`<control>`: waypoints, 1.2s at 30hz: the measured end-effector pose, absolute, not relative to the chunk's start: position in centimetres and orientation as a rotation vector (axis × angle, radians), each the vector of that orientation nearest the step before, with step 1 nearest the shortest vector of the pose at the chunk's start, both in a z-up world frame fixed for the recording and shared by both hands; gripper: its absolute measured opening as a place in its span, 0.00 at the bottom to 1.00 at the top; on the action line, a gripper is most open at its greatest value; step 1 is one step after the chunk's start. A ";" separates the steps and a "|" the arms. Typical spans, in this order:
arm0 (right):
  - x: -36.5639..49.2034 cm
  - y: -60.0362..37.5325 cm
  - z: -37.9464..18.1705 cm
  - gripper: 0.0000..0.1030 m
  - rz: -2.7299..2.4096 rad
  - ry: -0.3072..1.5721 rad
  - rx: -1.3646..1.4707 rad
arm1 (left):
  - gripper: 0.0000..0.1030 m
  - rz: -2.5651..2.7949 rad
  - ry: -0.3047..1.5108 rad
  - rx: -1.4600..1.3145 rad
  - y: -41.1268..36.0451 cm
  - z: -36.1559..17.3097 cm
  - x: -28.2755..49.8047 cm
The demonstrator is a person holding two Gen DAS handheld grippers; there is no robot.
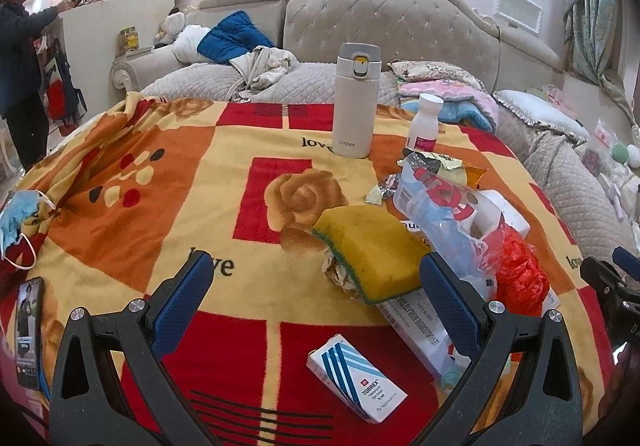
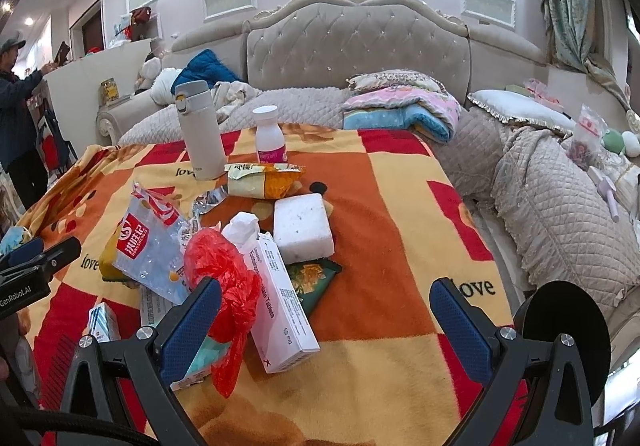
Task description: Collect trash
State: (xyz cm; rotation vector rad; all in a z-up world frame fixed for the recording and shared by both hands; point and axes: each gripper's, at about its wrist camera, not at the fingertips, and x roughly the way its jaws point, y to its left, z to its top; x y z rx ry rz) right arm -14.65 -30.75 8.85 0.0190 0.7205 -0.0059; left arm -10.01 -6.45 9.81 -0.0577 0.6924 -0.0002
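Nothing looks collected yet: both tools, left (image 1: pixel 316 286) and right (image 2: pixel 326 310), hang spread apart and empty. The trash pile — red bag (image 2: pixel 224 270), sponge (image 1: pixel 368 246), wrappers (image 2: pixel 264 178) — sits at twelve o'clock on the blanket (image 2: pixel 380 366).

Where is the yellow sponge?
In the left wrist view, the yellow sponge lies on the blanket between the open left gripper fingers, beside the clear plastic bag.
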 end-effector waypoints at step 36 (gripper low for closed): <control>-13.8 -30.8 7.0 1.00 0.044 0.800 0.027 | 0.99 0.007 0.753 -0.080 -4.9 8.5 -10.0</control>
